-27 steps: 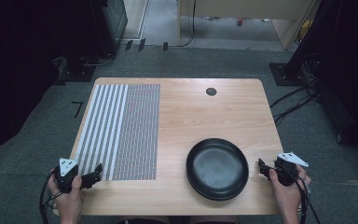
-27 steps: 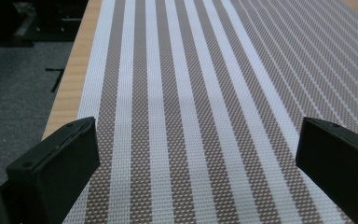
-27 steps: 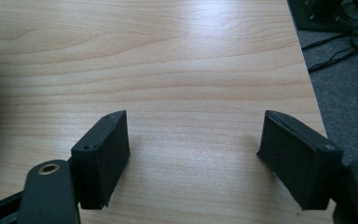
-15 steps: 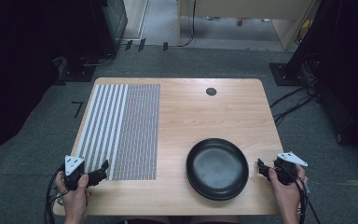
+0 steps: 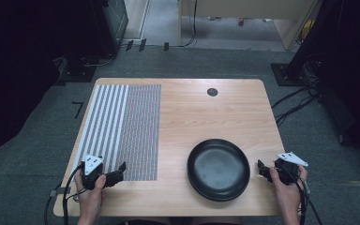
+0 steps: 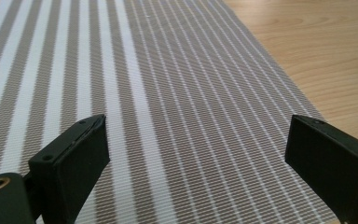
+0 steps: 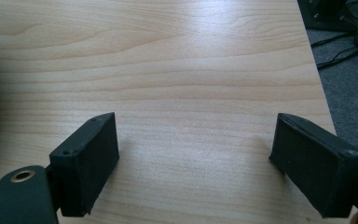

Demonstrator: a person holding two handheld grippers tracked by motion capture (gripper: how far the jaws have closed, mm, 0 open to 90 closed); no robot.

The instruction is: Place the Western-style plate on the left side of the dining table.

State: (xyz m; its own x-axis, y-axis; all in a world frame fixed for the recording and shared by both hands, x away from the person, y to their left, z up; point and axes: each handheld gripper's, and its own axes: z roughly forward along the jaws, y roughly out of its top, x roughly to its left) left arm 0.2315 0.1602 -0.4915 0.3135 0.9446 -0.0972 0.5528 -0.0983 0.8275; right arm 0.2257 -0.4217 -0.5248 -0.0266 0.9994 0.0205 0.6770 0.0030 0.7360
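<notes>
The left gripper (image 5: 118,171), jaws wide apart, hovers over the near edge of the grey-and-white striped woven placemat (image 5: 124,129), at the table's 8 o'clock. The right gripper (image 5: 261,168), jaws likewise apart, sits at 4 o'clock over bare wooden table (image 5: 206,117), just beside the round black plate (image 5: 219,168).

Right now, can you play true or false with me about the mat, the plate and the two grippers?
1. The left gripper is open over the striped mat. True.
2. The right gripper is squeezing the black plate. False: it is open, beside the plate and apart from it.
3. The black plate sits on the striped mat. False: it sits on the bare wooden table.
4. The mat lies on the table's left side. True.
</notes>
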